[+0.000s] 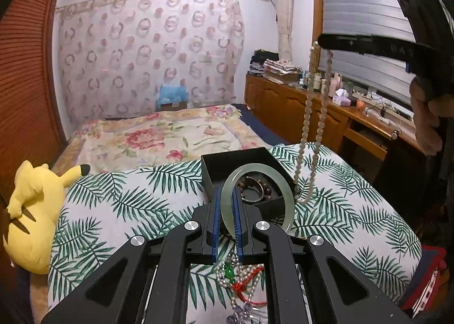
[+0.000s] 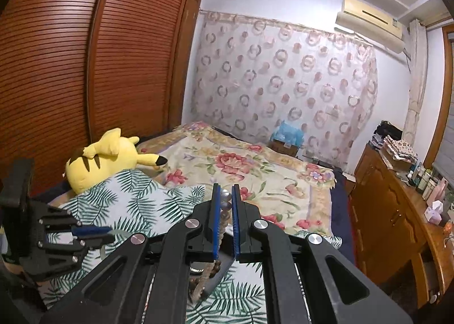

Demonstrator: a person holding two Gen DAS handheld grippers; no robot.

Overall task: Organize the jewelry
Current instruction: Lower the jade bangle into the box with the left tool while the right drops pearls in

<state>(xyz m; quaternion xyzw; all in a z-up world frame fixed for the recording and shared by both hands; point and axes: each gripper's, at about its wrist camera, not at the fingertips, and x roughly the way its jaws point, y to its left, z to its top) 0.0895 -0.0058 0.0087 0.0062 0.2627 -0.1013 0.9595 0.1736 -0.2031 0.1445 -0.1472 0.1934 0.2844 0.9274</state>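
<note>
Your left gripper (image 1: 227, 202) is clamping a pale green jade bangle (image 1: 256, 199) at centre frame, over the open black square box (image 1: 241, 162). Your right gripper (image 2: 225, 205) is pinching a long grey beaded necklace (image 1: 308, 125), dangling at right of the box.

The open black box (image 1: 235, 165) is partly blocked in front by the jade bangle (image 1: 256, 199) and on its right by the hanging bead necklace (image 1: 308, 114); bare leaf-print cover (image 1: 136, 205) is left on its left.
</note>
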